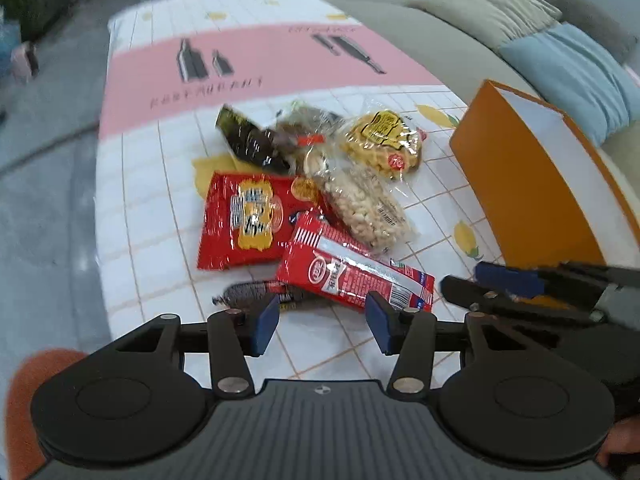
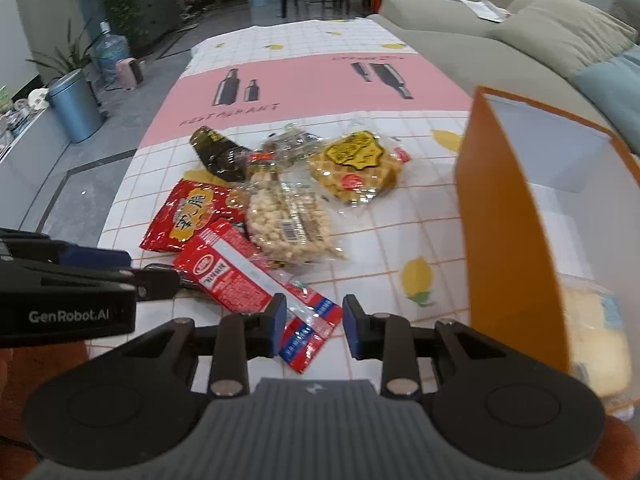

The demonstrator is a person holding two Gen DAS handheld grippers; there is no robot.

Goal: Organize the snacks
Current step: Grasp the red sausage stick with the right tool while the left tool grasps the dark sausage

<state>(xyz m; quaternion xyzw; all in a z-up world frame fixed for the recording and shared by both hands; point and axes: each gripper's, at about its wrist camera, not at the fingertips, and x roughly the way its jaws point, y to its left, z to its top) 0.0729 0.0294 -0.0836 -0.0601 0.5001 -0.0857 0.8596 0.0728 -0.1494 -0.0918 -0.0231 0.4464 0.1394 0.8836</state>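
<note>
A: Left wrist view first. What is the left gripper (image 1: 322, 322) doing?

B: Its jaws stand apart with nothing between them, low over the tabletop (image 1: 160, 200). Just beyond the fingertips lies the red striped packet (image 1: 352, 270), and a dark sausage stick (image 1: 256, 292) pokes out from under that packet's left end.

A: And the rest of the snacks?

B: All taken from the red striped packet: the red bag with yellow label (image 1: 244, 220) touches it on the far left, the clear bag of pale nuts (image 1: 366, 208) overlaps its far edge, the dark green packet (image 1: 250, 138) and the yellow snack bag (image 1: 382, 144) lie further behind. The orange box (image 1: 520, 184) stands well to its right, open side up. The right gripper (image 1: 476, 284) reaches in from the right, near the packet's right end.

A: Now the right wrist view.

B: The right gripper (image 2: 314, 326) is open too, holding nothing; the near corner of the red striped packet (image 2: 256, 280) lies on the tabletop (image 2: 380, 220) between its fingers. The left gripper (image 2: 160, 280) comes in from the left beside the same packet; I cannot tell from here how its jaws stand. The orange box (image 2: 508, 240) rises to the packet's right, a pale packet (image 2: 596, 344) inside it.
</note>
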